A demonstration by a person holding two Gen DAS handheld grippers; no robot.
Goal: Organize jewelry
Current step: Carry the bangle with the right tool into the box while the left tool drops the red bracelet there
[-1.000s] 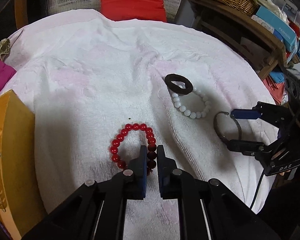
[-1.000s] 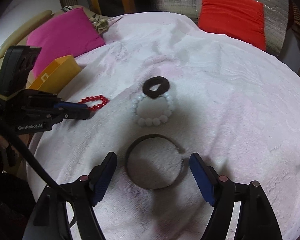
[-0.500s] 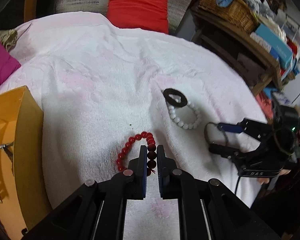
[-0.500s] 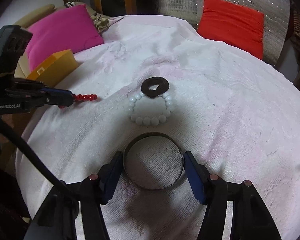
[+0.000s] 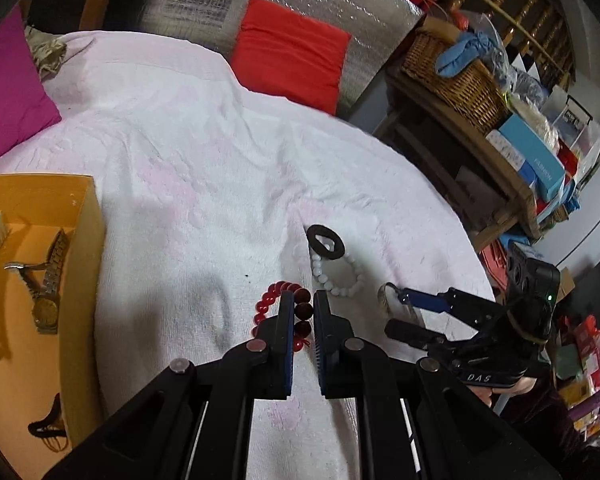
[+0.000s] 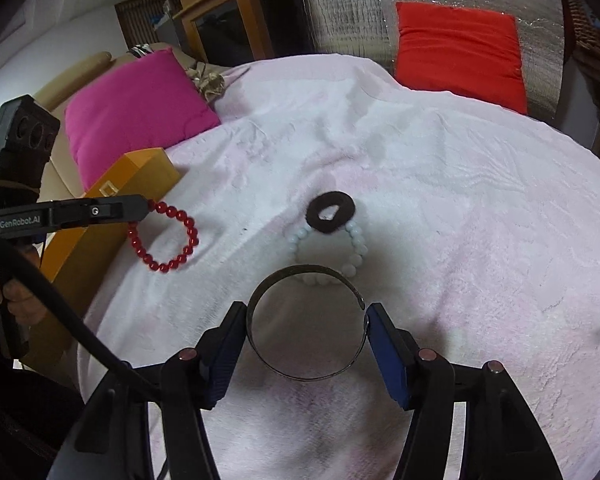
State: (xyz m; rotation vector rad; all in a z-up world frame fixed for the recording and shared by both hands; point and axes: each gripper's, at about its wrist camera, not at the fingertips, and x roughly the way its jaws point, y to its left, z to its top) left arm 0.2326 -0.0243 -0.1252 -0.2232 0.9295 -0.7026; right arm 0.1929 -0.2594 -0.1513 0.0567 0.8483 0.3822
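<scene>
Left wrist view: my left gripper (image 5: 303,312) is pinched tight on the string of glossy red round beads (image 5: 278,312), a bracelet whose darker beads sit squeezed between the two black fingers (image 5: 285,320). From the right wrist view that red bracelet (image 6: 164,236) hangs as a loop from the fingertips, lifted clear of the pale pink-white terry towel (image 6: 440,200) that covers the round table.

To the left of the towel stands the open mustard-yellow cardboard box (image 5: 88,216). Inside it I can see a gold-toned metal wristwatch (image 5: 50,280) lying on the box floor, and a small dark item lower down that I cannot identify.

My right gripper (image 6: 306,344) has just been closing and now its blue-padded fingers (image 6: 384,344) press on both sides of the thin dark metal open cuff bangle (image 6: 304,320), so I read it as holding the bangle at a medium width. Whether the bangle rests on the towel or is raised I cannot tell.

Just beyond the bangle lies the white round-bead bracelet (image 6: 354,252) flat on the towel, and the flat dark brown fuzzy ring (image 6: 331,212) lies overlapping its far edge.

Behind the table sit a red square cushion (image 6: 456,48) and a magenta cushion (image 6: 136,108). A wicker basket (image 5: 456,76) stands on a cluttered wooden shelf at right.
</scene>
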